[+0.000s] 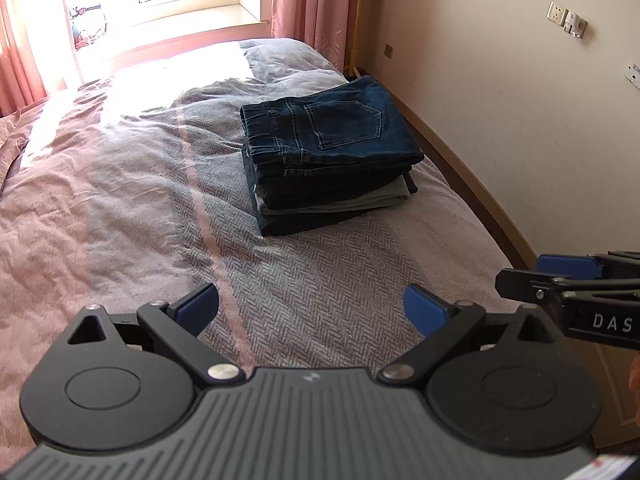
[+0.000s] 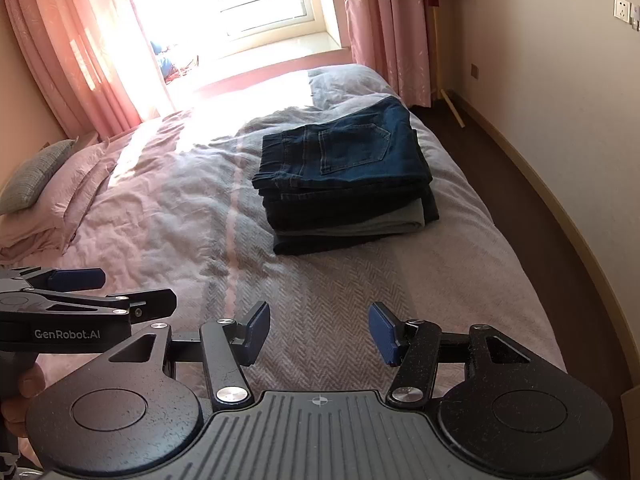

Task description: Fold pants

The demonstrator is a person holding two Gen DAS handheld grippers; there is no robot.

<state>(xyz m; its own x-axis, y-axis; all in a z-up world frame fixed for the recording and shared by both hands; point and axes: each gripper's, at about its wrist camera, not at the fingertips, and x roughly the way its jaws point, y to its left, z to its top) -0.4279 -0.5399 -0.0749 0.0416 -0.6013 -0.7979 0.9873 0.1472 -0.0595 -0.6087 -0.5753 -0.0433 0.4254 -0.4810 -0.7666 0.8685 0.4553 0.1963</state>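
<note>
Both grippers, left (image 1: 310, 308) and right (image 2: 319, 334), hang with jaws apart, holding nothing. Folded pants (image 1: 328, 152) are stacked right of centre on the bed (image 1: 120, 200). Looks done; if tidying, I'd square the stack edges without dragging the top pair.

Both black grippers are wearing blue-padded fingers (image 1: 424, 310), silver screws and ribbed grey bodies; white lettering is showing.

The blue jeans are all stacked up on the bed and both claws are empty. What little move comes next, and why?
Probably draw both back a little. The left gripper and right gripper hover open and empty over the striped pink-and-grey bedspread, and the stack of folded dark blue denim pants already sits tidy, with no unfolded pair in view.
</note>
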